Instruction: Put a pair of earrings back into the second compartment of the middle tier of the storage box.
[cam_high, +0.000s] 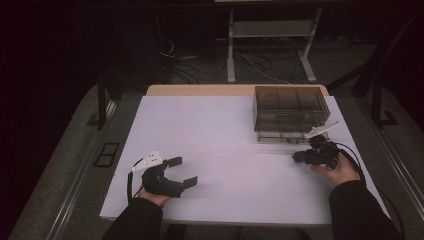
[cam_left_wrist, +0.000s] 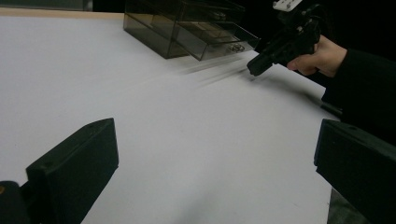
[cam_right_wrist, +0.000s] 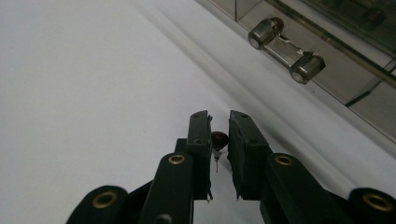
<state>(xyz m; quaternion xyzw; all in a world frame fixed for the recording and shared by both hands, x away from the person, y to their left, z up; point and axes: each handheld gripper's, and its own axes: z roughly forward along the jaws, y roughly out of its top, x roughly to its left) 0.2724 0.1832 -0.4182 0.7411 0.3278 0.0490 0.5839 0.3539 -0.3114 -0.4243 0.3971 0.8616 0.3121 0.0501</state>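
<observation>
A small round-headed brown pin (cam_right_wrist: 219, 139) sits pinched between the jaws of my right gripper (cam_right_wrist: 219, 117), its thin point hanging down over the white table (cam_right_wrist: 84, 84). In the high view that right gripper (cam_high: 300, 157) is low over the table, just in front of a smoky see-through drawer box (cam_high: 290, 112). The clear bar handle (cam_right_wrist: 286, 49) of one drawer is close ahead of the jaws. My left gripper (cam_high: 182, 172) rests near the front left of the table, its jaws wide apart with nothing between them (cam_left_wrist: 217, 163). From there the right gripper (cam_left_wrist: 254, 69) appears beside the box's pulled-out drawer (cam_left_wrist: 224, 44).
The white table top (cam_high: 215, 145) has a wooden strip along its far edge. Beyond it stand a metal frame (cam_high: 272, 45) and loose cables on the floor. Dark floor and rails lie on both sides of the table.
</observation>
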